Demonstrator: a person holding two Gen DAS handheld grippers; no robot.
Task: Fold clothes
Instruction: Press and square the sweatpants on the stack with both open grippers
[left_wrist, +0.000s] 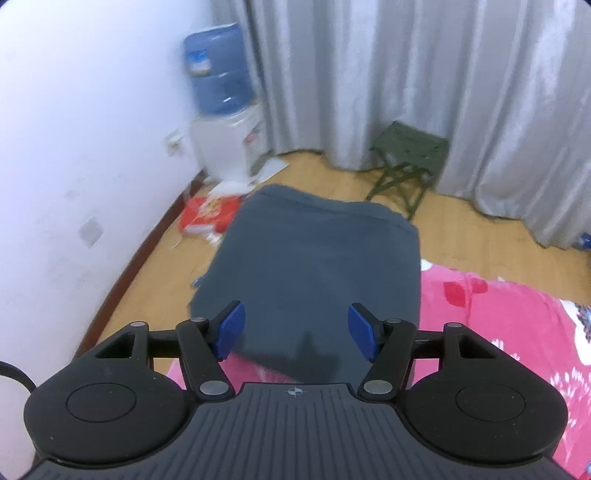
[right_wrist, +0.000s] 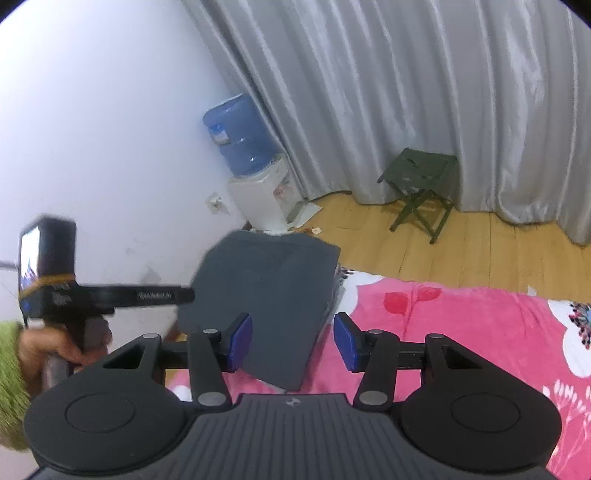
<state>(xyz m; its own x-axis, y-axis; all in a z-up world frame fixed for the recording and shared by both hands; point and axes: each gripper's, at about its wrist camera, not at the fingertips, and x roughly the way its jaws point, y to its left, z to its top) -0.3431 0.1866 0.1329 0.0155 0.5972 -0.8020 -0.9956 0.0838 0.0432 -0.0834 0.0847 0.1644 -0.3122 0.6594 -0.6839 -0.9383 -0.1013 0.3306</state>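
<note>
Left hand-held gripper (left_wrist: 295, 330): blue pads spread wide, nothing between them, holding nothing. It hovers over the near edge of the dark grey folded fabric garment (left_wrist: 314, 269).

Right hand-held gripper (right_wrist: 293, 341): also wide open, empty. Its left pad overlaps the garment's near corner in its view; can't tell if it touches.

The garment (right_wrist: 266, 295) lies flat as a rough rectangle at the corner of the bed, on the pink floral-print bedspread (left_wrist: 498, 325). Its far end sticks out past the bed edge over the light wooden plank floor (left_wrist: 476, 236). Folded edges look stacked along its right side in the right wrist view.

In the right wrist view the left unit shows at far left: black body with a small lit screen, gripped by a hand (right_wrist: 55, 347) with a fuzzy green sleeve (right_wrist: 9, 380). Blurred.

Background: white water dispenser carrying a blue water bottle (left_wrist: 218, 85) against the white wall, grey pleated curtains (left_wrist: 406, 74), olive-green folding stool (left_wrist: 408, 162) in front of the curtains. Red and white plastic bag (left_wrist: 208, 216) on the floor just beside the garment's far left corner.
</note>
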